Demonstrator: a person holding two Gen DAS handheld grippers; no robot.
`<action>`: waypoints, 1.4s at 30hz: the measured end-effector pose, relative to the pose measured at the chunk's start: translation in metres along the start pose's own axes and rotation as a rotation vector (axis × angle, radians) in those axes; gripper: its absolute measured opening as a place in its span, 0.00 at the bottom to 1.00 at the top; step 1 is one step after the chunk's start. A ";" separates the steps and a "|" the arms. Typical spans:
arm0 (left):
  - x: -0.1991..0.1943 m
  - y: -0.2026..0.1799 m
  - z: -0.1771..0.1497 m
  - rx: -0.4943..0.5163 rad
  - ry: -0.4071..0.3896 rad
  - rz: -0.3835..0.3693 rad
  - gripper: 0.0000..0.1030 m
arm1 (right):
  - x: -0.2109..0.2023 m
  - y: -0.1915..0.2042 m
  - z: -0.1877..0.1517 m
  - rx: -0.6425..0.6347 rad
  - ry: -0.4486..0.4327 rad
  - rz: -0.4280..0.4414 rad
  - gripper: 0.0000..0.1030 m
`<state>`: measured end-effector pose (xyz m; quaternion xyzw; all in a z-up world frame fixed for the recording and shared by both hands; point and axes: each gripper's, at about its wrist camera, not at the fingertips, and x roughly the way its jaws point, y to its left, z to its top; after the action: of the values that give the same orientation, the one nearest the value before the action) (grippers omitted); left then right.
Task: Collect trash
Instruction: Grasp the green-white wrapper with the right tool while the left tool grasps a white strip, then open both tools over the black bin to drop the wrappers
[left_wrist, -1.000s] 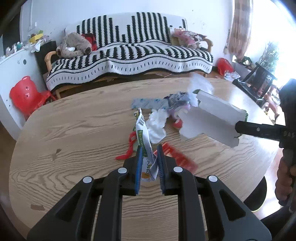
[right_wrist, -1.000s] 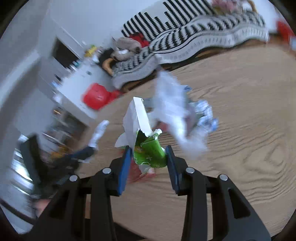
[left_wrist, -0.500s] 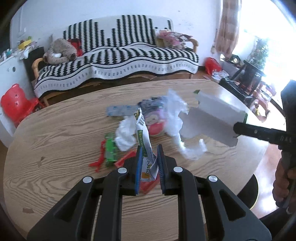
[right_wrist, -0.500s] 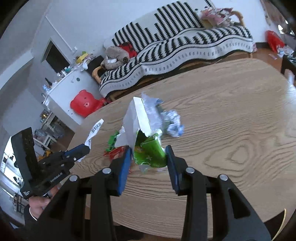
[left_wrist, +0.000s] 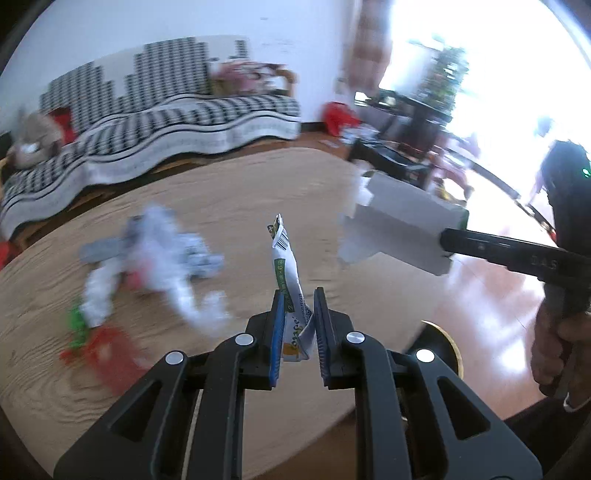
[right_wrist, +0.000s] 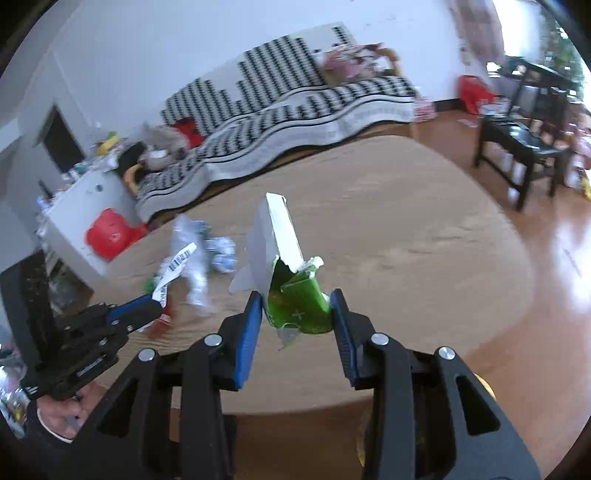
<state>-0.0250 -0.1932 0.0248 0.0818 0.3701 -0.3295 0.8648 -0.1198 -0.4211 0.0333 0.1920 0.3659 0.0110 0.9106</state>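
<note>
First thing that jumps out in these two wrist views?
Both grippers are loaded: the left gripper pinches a white snack wrapper upright, and the right gripper grips a torn green-and-white carton. Behind them, a blurred heap of leftover trash lies on the oval wooden table, with a black-and-white striped sofa along the far wall.

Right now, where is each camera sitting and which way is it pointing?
Left wrist: on the left gripper, facing across the table toward the sofa; its wrapper, the right gripper and a hand show.
Right wrist: on the right gripper, facing likewise; its torn carton and the left gripper show.
Shared: table, sofa, trash pile.
</note>
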 end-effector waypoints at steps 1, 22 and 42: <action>0.005 -0.012 0.000 0.015 0.005 -0.021 0.15 | -0.007 -0.010 -0.004 0.009 -0.002 -0.019 0.37; 0.104 -0.180 -0.062 0.175 0.249 -0.357 0.15 | -0.075 -0.160 -0.119 0.259 0.146 -0.326 0.38; 0.143 -0.189 -0.085 0.150 0.378 -0.336 0.15 | -0.034 -0.151 -0.135 0.268 0.271 -0.357 0.38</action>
<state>-0.1210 -0.3784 -0.1157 0.1432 0.5079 -0.4739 0.7049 -0.2533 -0.5202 -0.0864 0.2398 0.5109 -0.1729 0.8072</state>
